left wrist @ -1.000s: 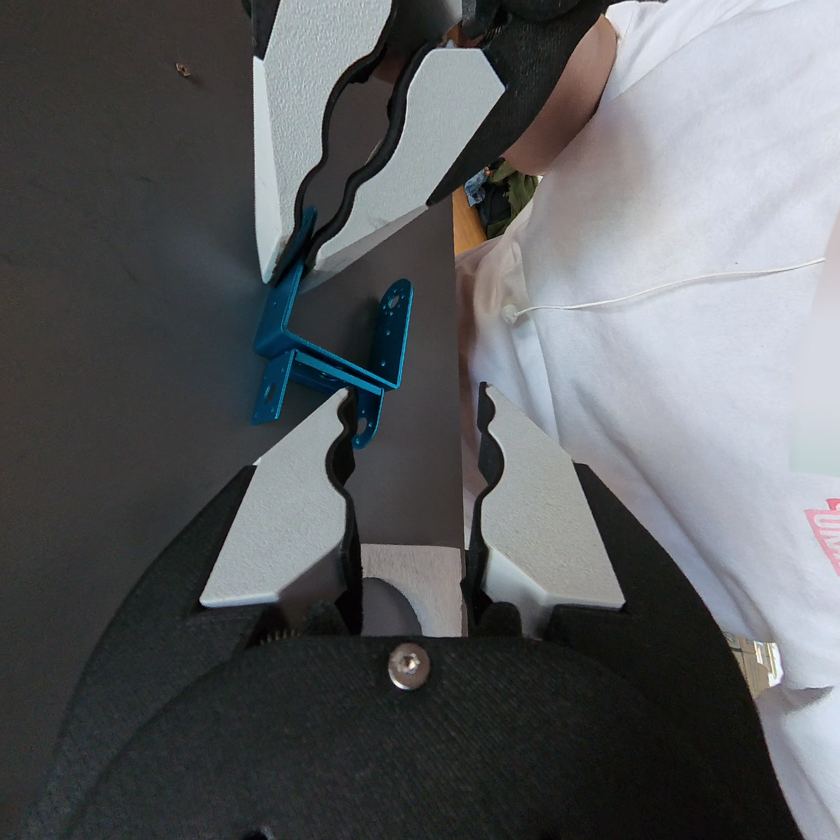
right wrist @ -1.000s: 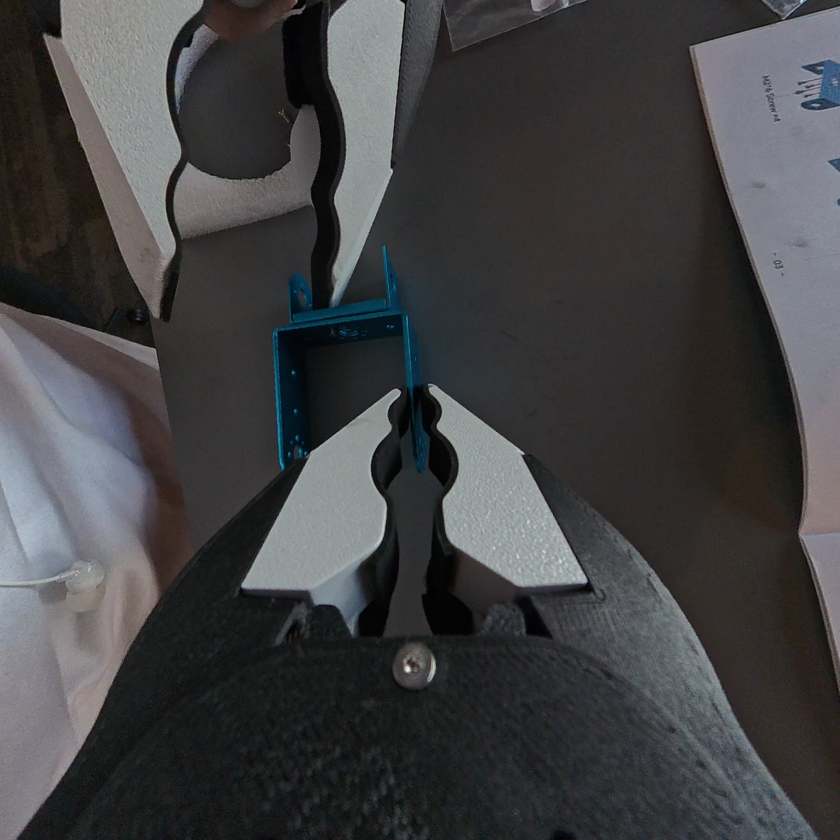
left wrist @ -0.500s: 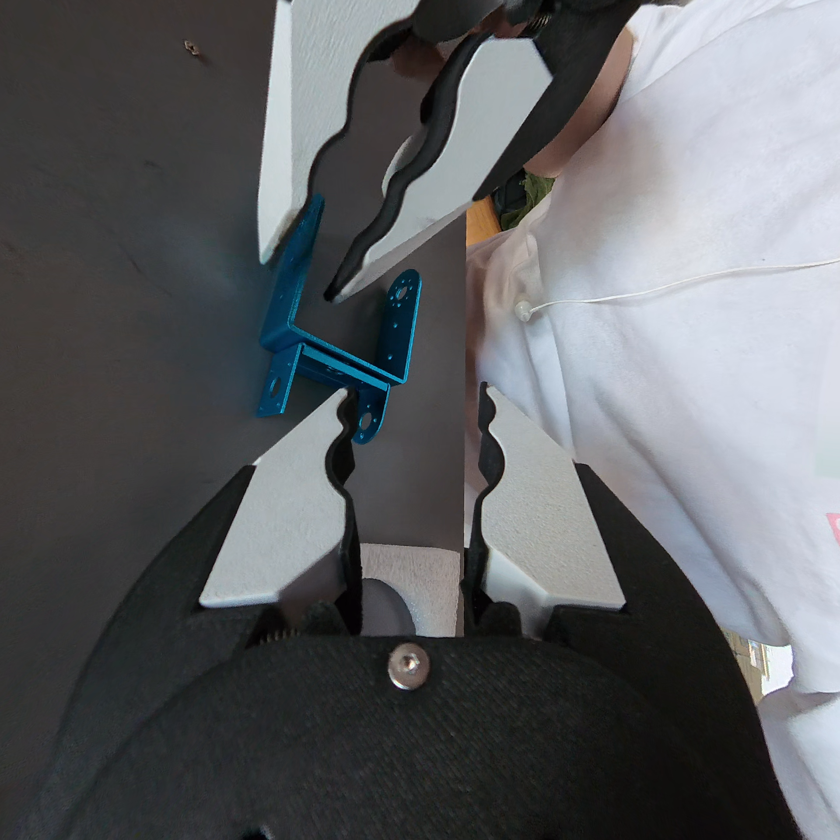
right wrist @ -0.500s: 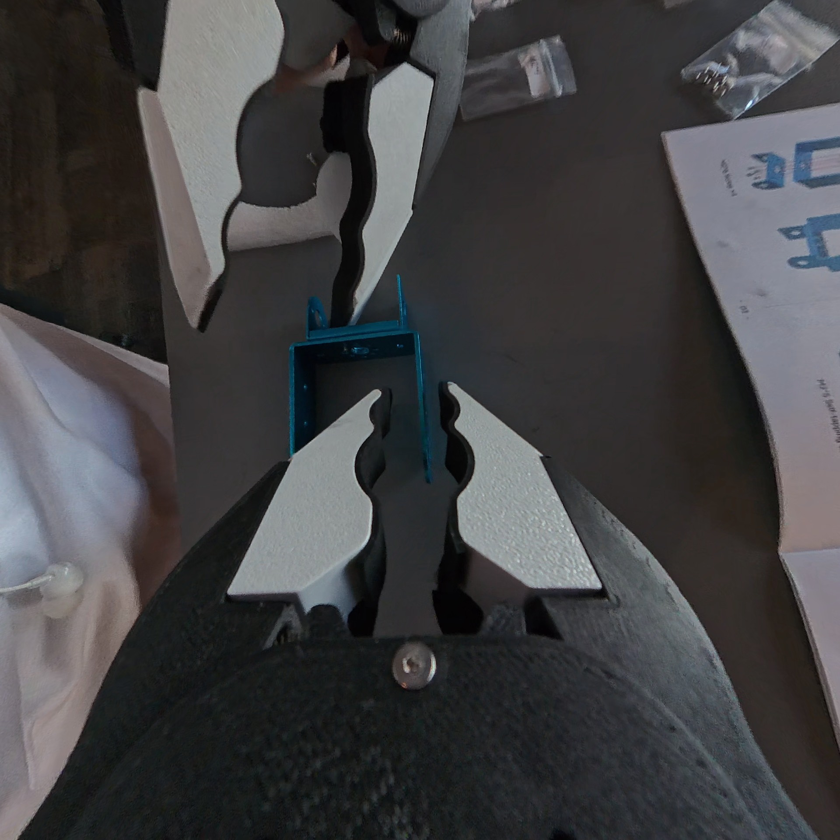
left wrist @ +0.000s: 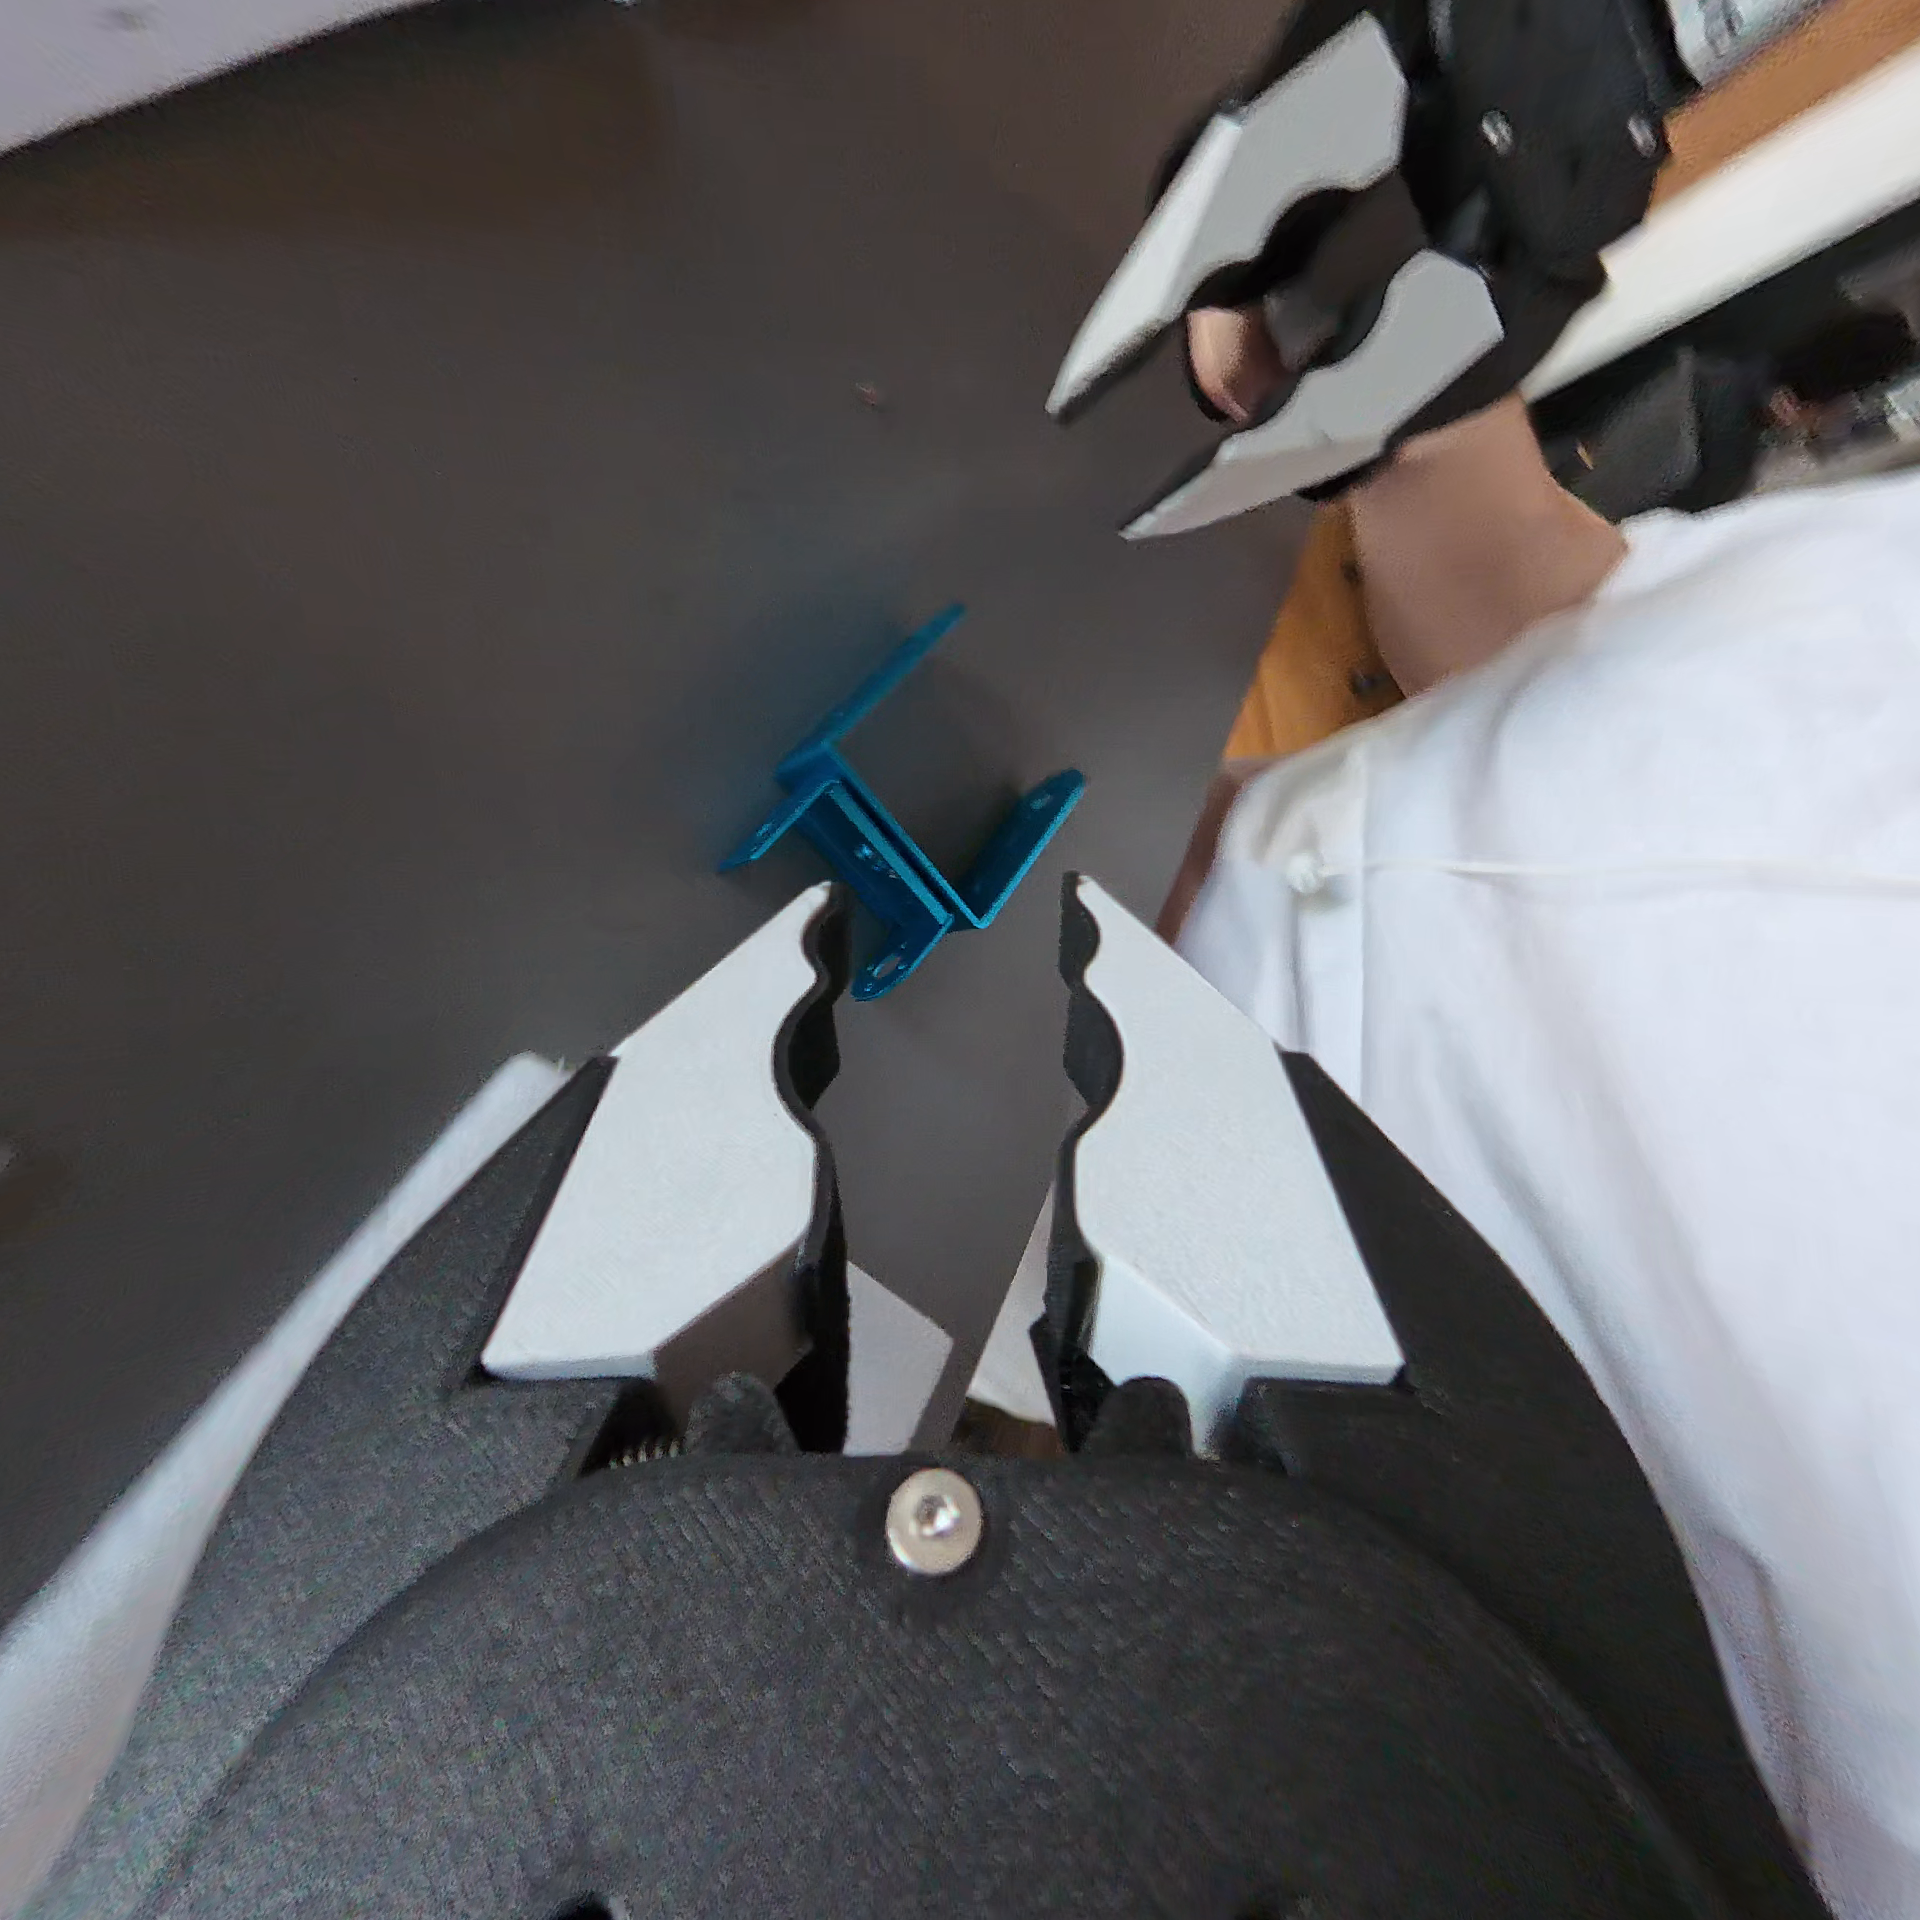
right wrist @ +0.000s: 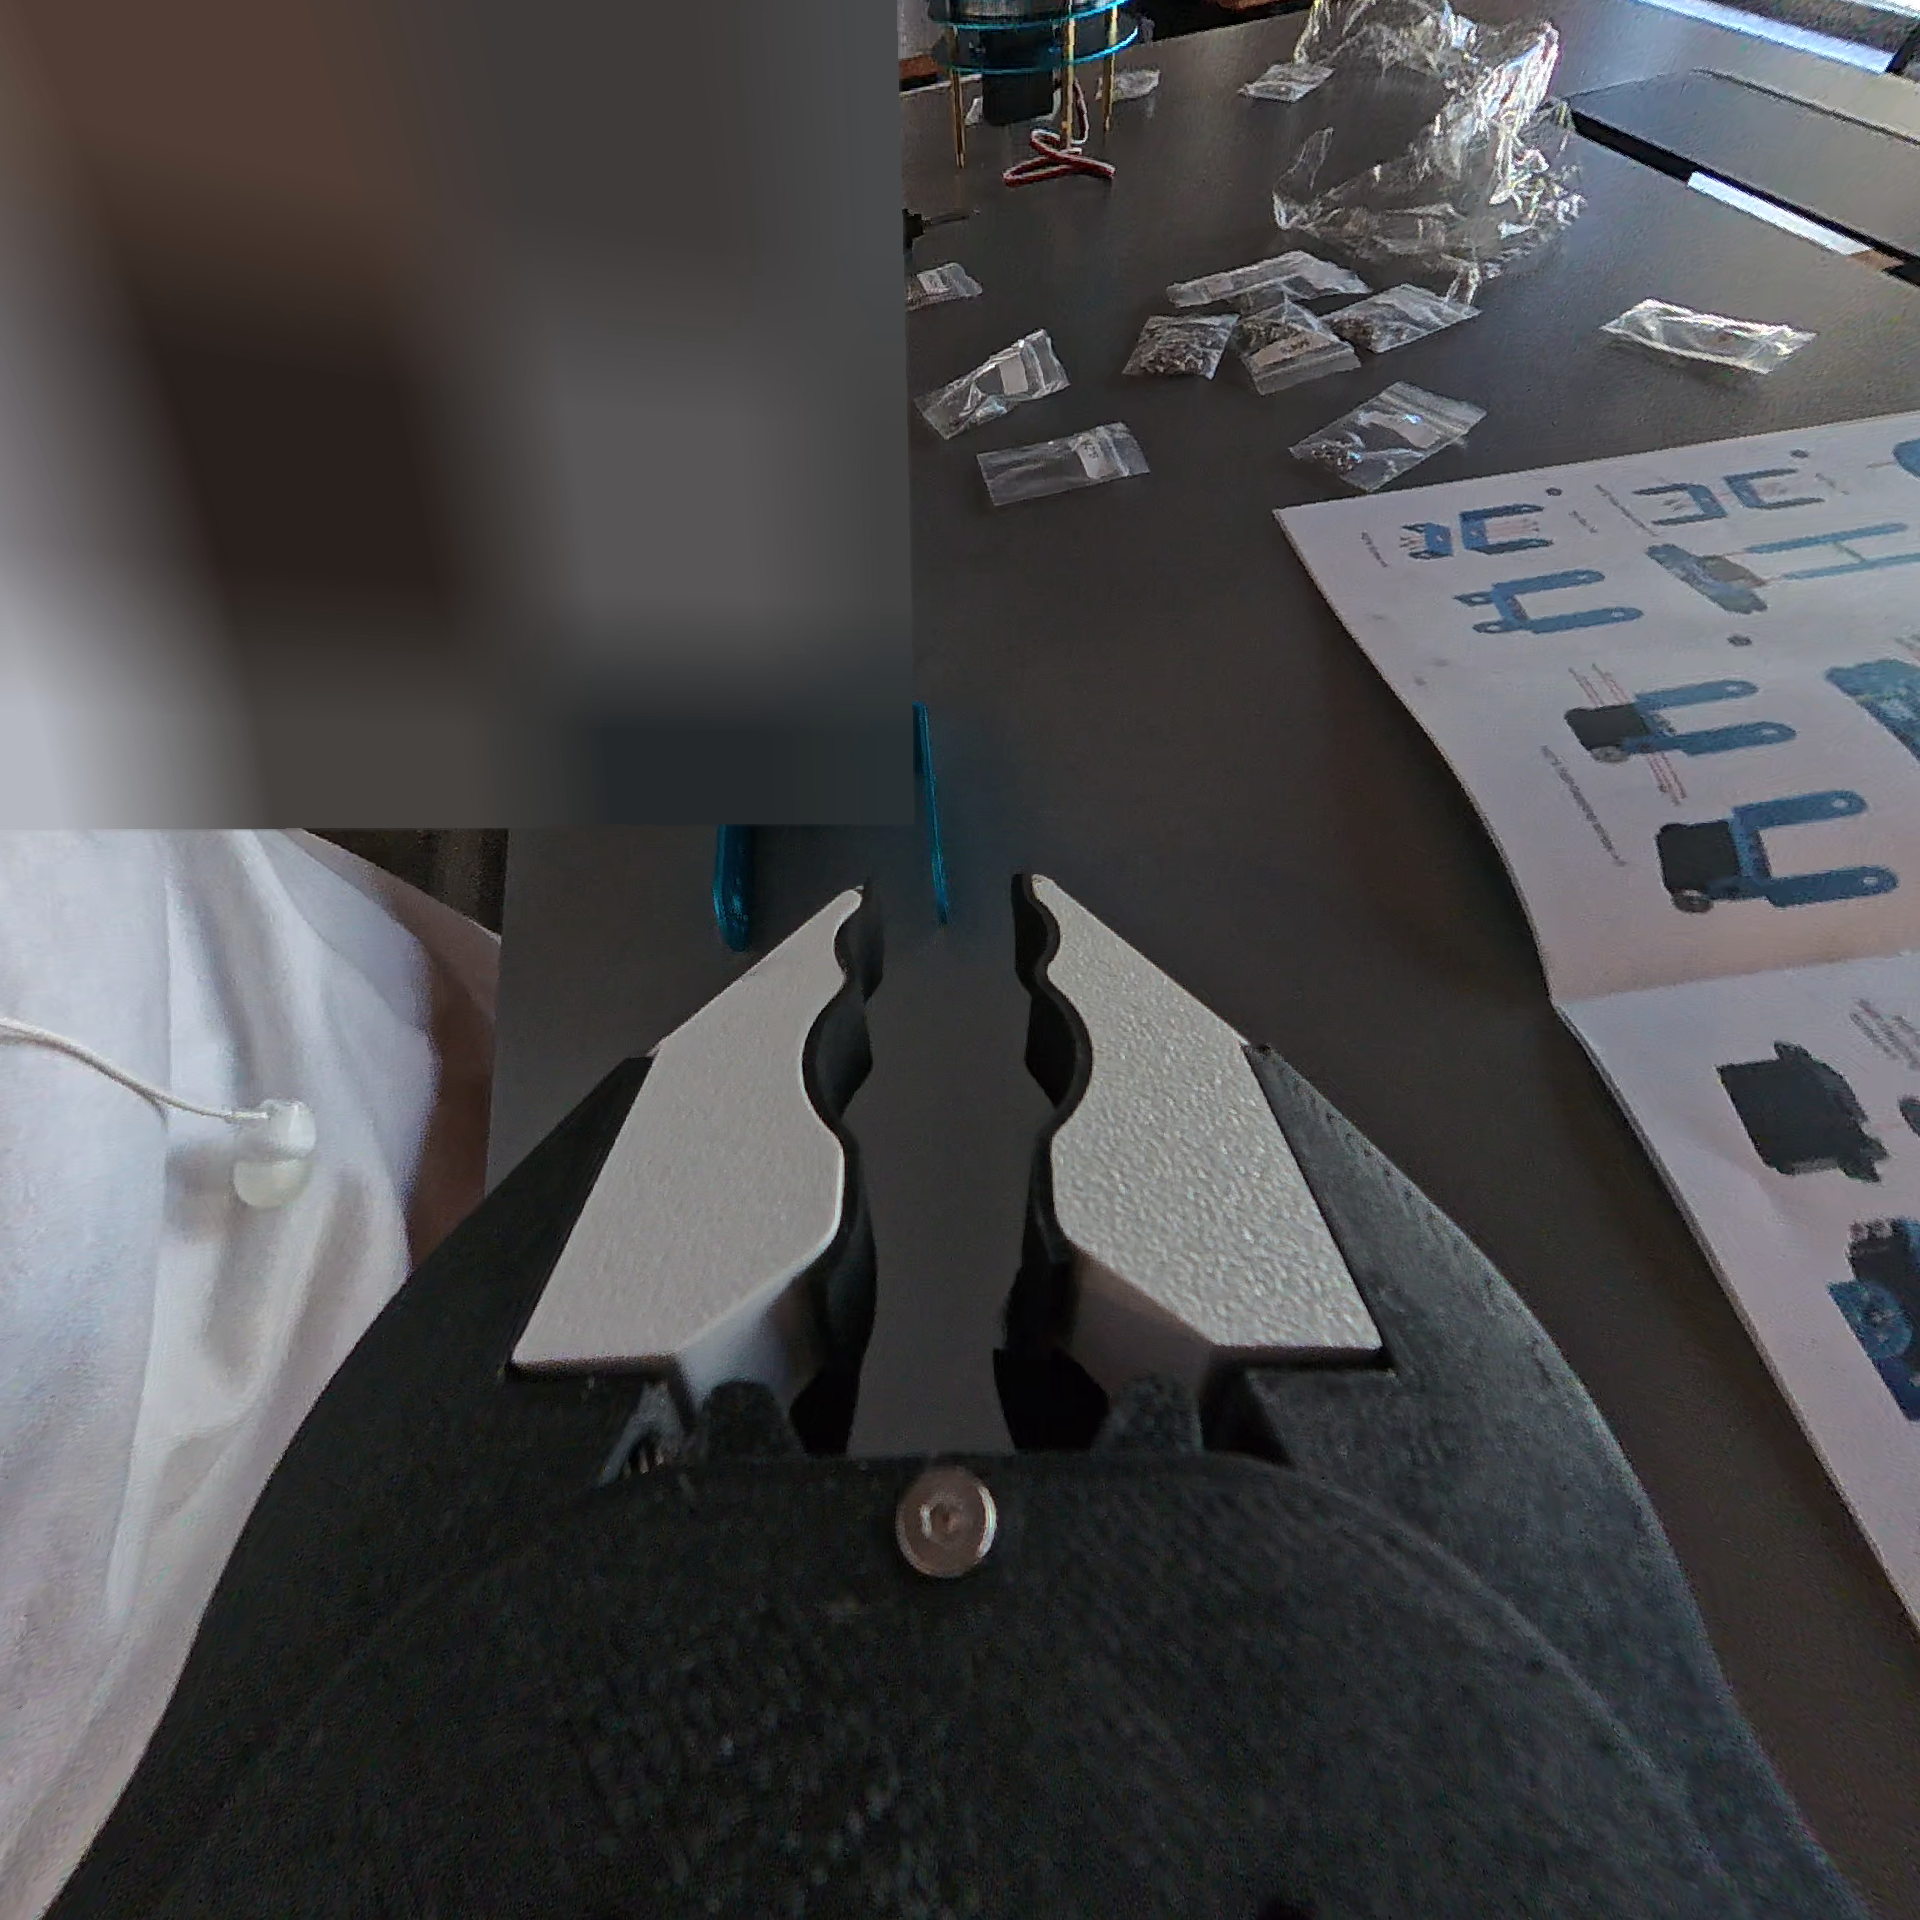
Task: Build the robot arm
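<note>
Closest in, the left gripper has its jaws spread with nothing between them; the tips sit low over the dark table, and the blue bracket assembly lies just past them, one of its tabs right next to the left-hand fingertip, though I can't tell if it actually touches. The assembly looks like two U-shaped blue metal pieces joined back to back, resting on the table near the edge where the person's white shirt comes in; nobody is gripping it.

The right gripper is gaping too, empty, angled low across the table; just beyond its tips two blue upright legs of the bracket poke out, the rest hidden behind a blurred patch. In the left wrist view that same right gripper hangs up and away from the bracket, well apart from it, fingers parted.

Further out on the right side there's an open instruction booklet with blue diagrams lying flat; past that a scatter of small clear bags of hardware; then a crumpled clear plastic wrapper; and at the far end a small stand on thin gold-coloured posts with a red and white wire beside it.
</note>
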Demonstrator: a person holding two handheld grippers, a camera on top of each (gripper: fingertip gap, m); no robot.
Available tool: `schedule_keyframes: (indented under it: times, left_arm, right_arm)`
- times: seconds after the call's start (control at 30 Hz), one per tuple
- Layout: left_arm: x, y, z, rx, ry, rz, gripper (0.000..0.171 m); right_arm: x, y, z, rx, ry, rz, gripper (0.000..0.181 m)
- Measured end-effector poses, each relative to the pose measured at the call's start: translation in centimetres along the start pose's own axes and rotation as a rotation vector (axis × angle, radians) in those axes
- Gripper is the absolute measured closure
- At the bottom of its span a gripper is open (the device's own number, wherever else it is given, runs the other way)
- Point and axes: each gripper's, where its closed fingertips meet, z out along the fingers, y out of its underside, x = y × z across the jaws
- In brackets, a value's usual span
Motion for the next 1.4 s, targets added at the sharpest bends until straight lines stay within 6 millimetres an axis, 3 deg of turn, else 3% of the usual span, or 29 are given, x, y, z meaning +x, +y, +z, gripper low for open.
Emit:
schedule_keyframes:
  times: [0.07, 0.17, 0.27, 0.47, 0.6, 0.83, 1.03, 1.4]
  left_arm:
    - [0.0, -0.3, -0.4, 0.088, -0.08, -0.055, 0.136]
    - [1.7, -2.0, -1.5, 0.324, -0.094, -0.059, 0.143]
    - [3.0, -3.9, -3.0, 0.558, -0.109, -0.054, 0.145]
    - [3.3, -4.2, -3.4, 0.67, -0.236, 0.002, 0.146]
    - [3.6, -3.8, -3.2, 0.729, -0.297, 0.005, 0.144]
    - [4.4, -2.9, -2.1, 0.794, -0.279, -0.043, 0.144]
    - [4.6, -2.7, -1.3, 0.782, -0.317, -0.035, 0.143]
    - [3.9, -3.0, -0.1, 0.797, -0.306, -0.047, 0.143]
  right_arm:
    - [1.1, 0.5, -1.1, 0.009, 0.057, -0.04, 0.158]
    - [4.4, 2.0, -3.4, -0.07, 0.152, -0.068, 0.162]
    - [6.0, 2.7, -3.5, -0.108, 0.077, -0.085, 0.166]
    - [5.2, 3.6, 0.5, -0.215, -0.196, -0.214, 0.167]
    - [5.2, 4.1, 1.5, -0.289, -0.297, -0.235, 0.167]
    - [5.2, 4.5, 1.5, -0.376, -0.394, -0.282, 0.171]
    - [5.1, 4.7, 1.4, -0.505, -0.399, -0.459, 0.173]
    - [4.6, 4.7, 1.6, -0.464, -0.422, -0.397, 0.176]
